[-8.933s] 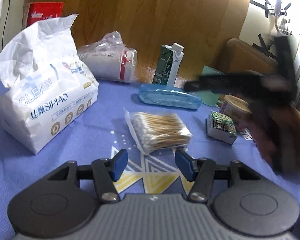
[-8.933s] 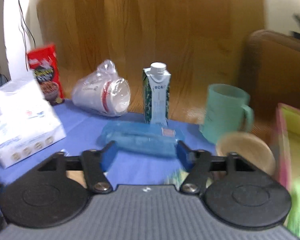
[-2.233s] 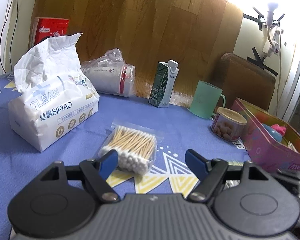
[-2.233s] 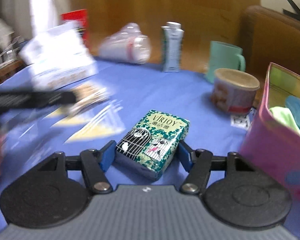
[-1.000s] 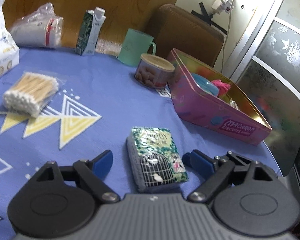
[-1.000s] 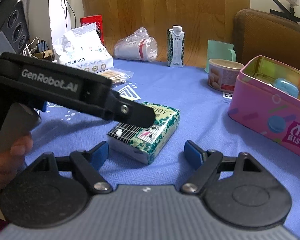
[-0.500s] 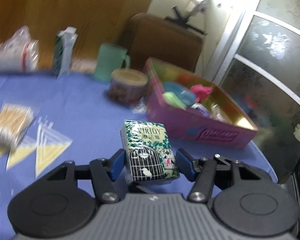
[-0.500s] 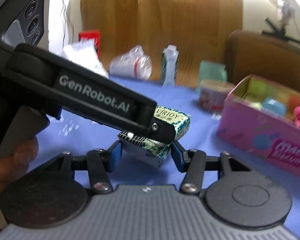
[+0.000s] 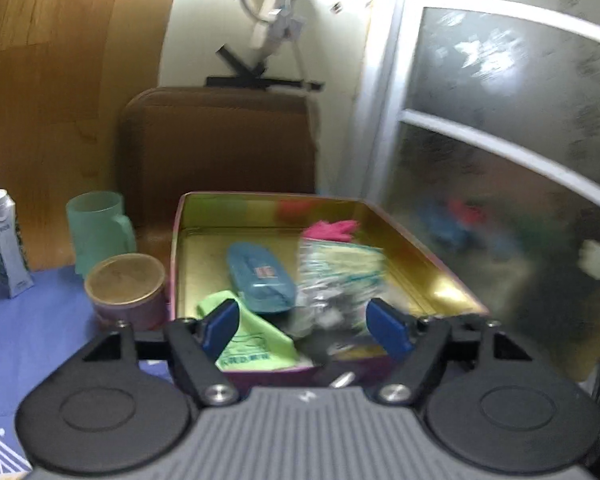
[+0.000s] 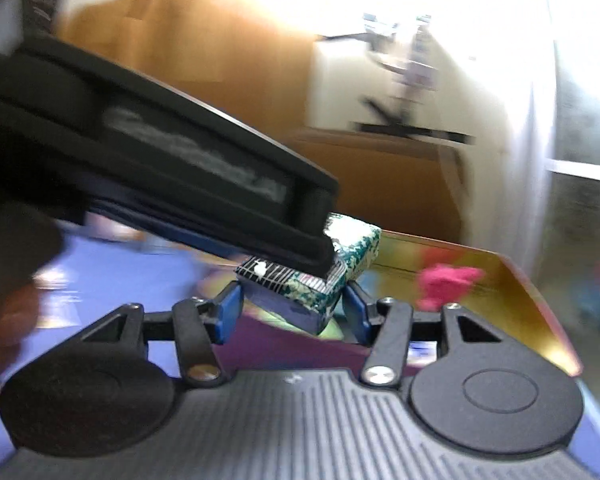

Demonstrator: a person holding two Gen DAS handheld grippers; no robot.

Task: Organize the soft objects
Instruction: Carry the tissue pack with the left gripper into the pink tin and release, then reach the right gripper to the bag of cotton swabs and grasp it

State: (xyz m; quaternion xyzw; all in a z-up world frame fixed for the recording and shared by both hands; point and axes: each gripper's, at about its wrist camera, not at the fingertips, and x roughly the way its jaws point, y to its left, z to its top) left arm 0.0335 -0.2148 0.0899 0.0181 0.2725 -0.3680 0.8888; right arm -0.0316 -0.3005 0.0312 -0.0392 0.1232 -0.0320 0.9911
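Observation:
The green tissue pack (image 10: 332,276) with a birdcage print hangs over the near wall of the pink biscuit tin (image 10: 500,292), with my right gripper (image 10: 292,312) shut on it. In the left wrist view the pack shows as a blurred shape (image 9: 340,276) over the tin (image 9: 420,264), between the spread fingers of my left gripper (image 9: 304,324), which is open. The left gripper's black body (image 10: 160,168) crosses the right wrist view and hides part of the pack. The tin holds a blue case (image 9: 260,276), a green cloth (image 9: 252,344) and a pink item (image 9: 332,228).
A round snack can (image 9: 126,288), a mint mug (image 9: 98,228) and a small carton (image 9: 6,244) stand left of the tin on the blue tablecloth (image 9: 32,332). A brown chair back (image 9: 220,140) is behind; a glass door (image 9: 500,160) is at the right.
The left gripper has opened and let go of the tissue pack. Both grippers have moved from the table toward the tin, and the pack is now over it in the right gripper.

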